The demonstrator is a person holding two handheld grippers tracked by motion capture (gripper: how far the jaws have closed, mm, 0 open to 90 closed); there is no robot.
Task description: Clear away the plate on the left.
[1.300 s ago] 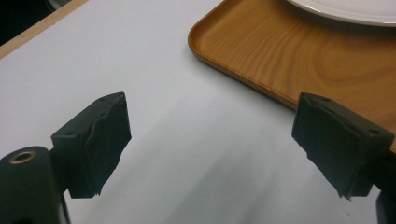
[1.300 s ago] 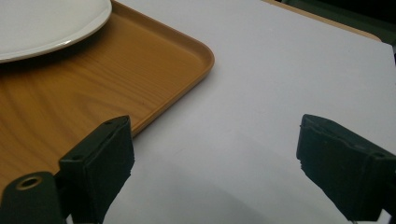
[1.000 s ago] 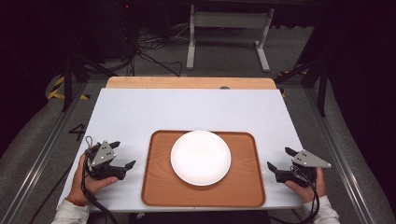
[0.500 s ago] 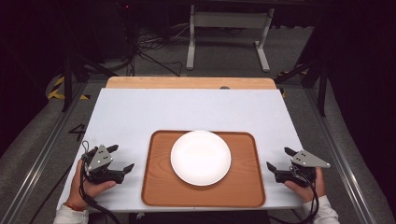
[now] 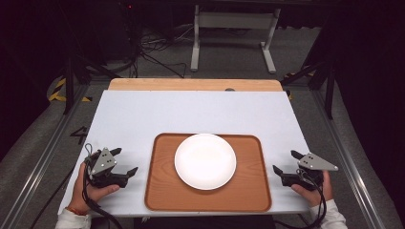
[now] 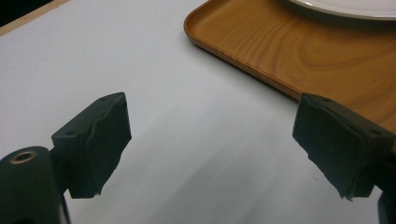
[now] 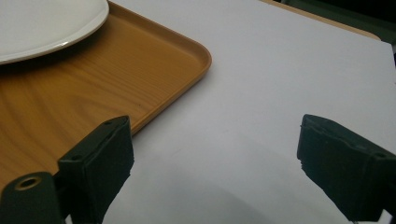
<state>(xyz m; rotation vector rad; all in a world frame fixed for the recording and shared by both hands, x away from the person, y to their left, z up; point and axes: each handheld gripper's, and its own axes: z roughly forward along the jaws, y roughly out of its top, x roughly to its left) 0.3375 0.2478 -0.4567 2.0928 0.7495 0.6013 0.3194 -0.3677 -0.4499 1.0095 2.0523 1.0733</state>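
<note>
Since the earlier frames the left gripper (image 5: 125,161) has slid back toward the person and a little toward the table's left edge, while the right gripper (image 5: 284,162) sits where it was. Both rest low over the white table (image 5: 191,112), one on each side of the wooden tray (image 5: 250,191), each held in a hand at the near edge: the left hand (image 5: 90,188) and the right hand (image 5: 313,191). Dark cables trail back from both grippers toward the sleeves.

Seen in the left gripper view, the left gripper (image 6: 210,154) has its jaws spread wide with nothing between them except bare table, and the tray (image 6: 261,51) lies just beyond its right jaw. Seen in the right gripper view, the right gripper (image 7: 215,158) is likewise wide open and empty, its left jaw overlapping the tray's (image 7: 102,88) near edge in the picture, though whether it touches cannot be told.

A round white plate (image 5: 205,161) lies flat in the middle of the tray, well apart from both grippers. Its rim shows at the top of the left gripper view (image 6: 345,7) and at the upper left of the right gripper view (image 7: 42,28). Beyond the white surface a strip of bare wood (image 5: 191,84) runs along the table's far edge
</note>
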